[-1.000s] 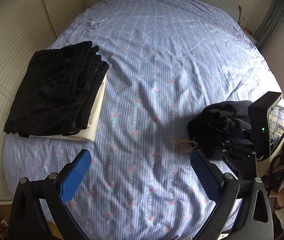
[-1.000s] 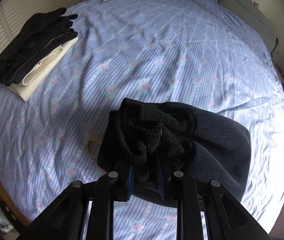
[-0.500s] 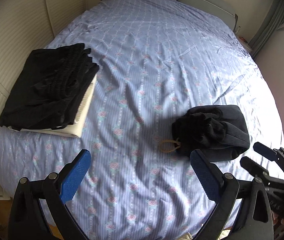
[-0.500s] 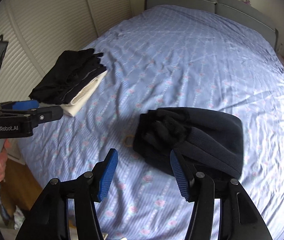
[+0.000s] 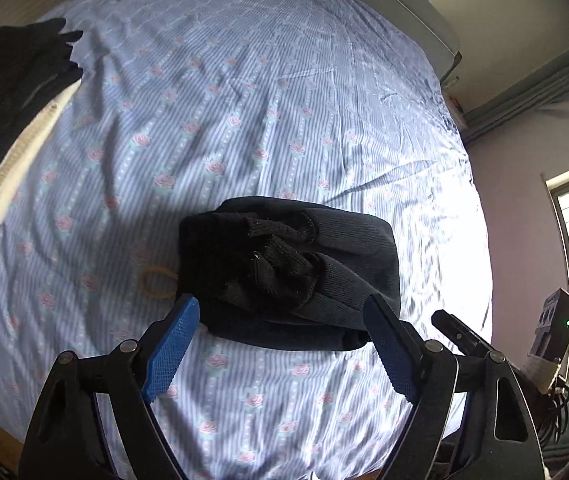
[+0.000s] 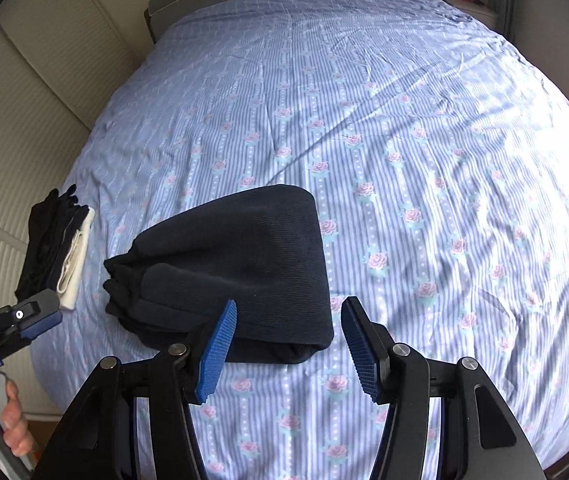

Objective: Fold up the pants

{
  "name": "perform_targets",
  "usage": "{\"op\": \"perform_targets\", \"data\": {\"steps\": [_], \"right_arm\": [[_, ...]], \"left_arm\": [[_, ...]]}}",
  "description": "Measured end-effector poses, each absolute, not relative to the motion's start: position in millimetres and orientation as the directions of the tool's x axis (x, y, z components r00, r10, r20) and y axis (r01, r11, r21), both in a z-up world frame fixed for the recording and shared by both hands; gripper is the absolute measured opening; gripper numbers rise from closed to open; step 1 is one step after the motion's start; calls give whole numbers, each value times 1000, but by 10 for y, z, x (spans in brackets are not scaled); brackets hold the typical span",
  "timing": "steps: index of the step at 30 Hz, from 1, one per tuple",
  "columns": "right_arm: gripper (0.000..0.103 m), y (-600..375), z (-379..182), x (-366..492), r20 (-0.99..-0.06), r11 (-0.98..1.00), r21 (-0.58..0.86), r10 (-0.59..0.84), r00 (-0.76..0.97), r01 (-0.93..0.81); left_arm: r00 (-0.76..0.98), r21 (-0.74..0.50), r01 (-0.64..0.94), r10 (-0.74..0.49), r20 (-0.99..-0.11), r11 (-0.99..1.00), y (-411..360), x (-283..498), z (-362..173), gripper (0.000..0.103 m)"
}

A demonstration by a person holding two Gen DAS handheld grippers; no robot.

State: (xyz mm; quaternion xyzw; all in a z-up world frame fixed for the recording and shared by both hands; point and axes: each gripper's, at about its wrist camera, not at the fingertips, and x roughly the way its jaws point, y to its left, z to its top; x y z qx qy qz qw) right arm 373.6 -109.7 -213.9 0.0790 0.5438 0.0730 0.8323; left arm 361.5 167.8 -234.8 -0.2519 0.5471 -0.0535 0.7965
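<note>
The pants (image 5: 296,276), dark and ribbed, lay as a thick folded bundle on the striped, rose-printed bed sheet (image 5: 244,120), with a rumpled black end, maybe the waistband or the cuffs, heaped on top of the bundle. In the left wrist view the bundle sat just ahead of the left gripper (image 5: 284,344), between the lines of its two blue pads; its jaws were closing, but the pads pressed on nothing and the cloth stayed free of them. In the right wrist view the near corner of the pants (image 6: 240,272) lay in front of the gap of the right gripper (image 6: 288,348), whose jaws stood released and half apart, with nothing between them. A thin tan band (image 5: 158,282) lay on the sheet just beside the bundle, ahead of the left pad. Far to the left of both grippers, a stack of folded clothes (image 5: 8,108), black over cream, rested near the edge of the bed.

I judge that the folding was nearly finished and the bundle only needed tidying. The next move probably called for tucking the loose rumpled end flat, or for taking the bundle from both sides and carrying it to the stack without letting the folds open.
</note>
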Motion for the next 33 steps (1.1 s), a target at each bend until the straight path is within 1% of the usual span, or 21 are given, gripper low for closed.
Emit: {"op": "perform_targets", "data": {"steps": [2,5,9,16,17,18,19,20,21,23,25,27,29,31,33], "right_arm": [[56,-1133,-2230,3799,-900,975,217,217,379,-44],[56,-1173,-2387,3864,-905,968,248,247,347,-41],[56,-1236,-2611,3930,-911,955,295,281,303,3],[56,-1141,-2853,3951,-913,943,331,318,254,12],[56,-1110,-2865,3952,-912,941,338,326,250,6],[56,-1076,-2874,3951,-913,942,335,325,249,0],[56,-1046,-2870,3952,-917,948,319,310,252,-6],[56,-1019,-2870,3949,-919,952,307,300,255,-14],[56,-989,-2875,3954,-920,953,304,299,254,-21],[56,-957,-2867,3954,-922,955,296,293,253,-24],[56,-911,-2835,3943,-920,952,302,303,250,-41],[56,-893,-2761,3876,-910,945,321,324,258,-55],[59,-884,-2715,3806,-913,951,297,308,267,-79],[59,-860,-2694,3778,-916,961,257,275,293,-99],[59,-830,-2739,3824,-921,964,247,266,284,-103]], "left_arm": [[374,-465,-225,-365,-852,856,1619,3688,-2477,74],[342,-467,-277,-368,-864,840,1563,3785,-2668,72],[317,-503,-335,-408,-856,797,1577,3883,-2842,71],[272,-505,-412,-427,-862,758,1630,4076,-3104,70],[272,-512,-427,-434,-859,746,1651,4100,-3124,67],[269,-505,-441,-427,-863,742,1666,4117,-3137,57],[260,-488,-448,-414,-873,749,1694,4140,-3152,49],[249,-483,-446,-414,-875,753,1703,4156,-3163,38],[246,-481,-435,-414,-877,761,1706,4160,-3151,30],[269,-481,-385,-402,-875,788,1721,4107,-3023,23],[323,-500,-336,-401,-857,798,1778,3999,-2845,22],[346,-503,-323,-395,-851,802,1850,3901,-2777,22],[332,-477,-310,-377,-865,823,1873,3856,-2832,22],[305,-461,-306,-373,-876,833,1877,3856,-2946,22],[299,-467,-311,-381,-875,828,1898,3851,-3018,23]]}}
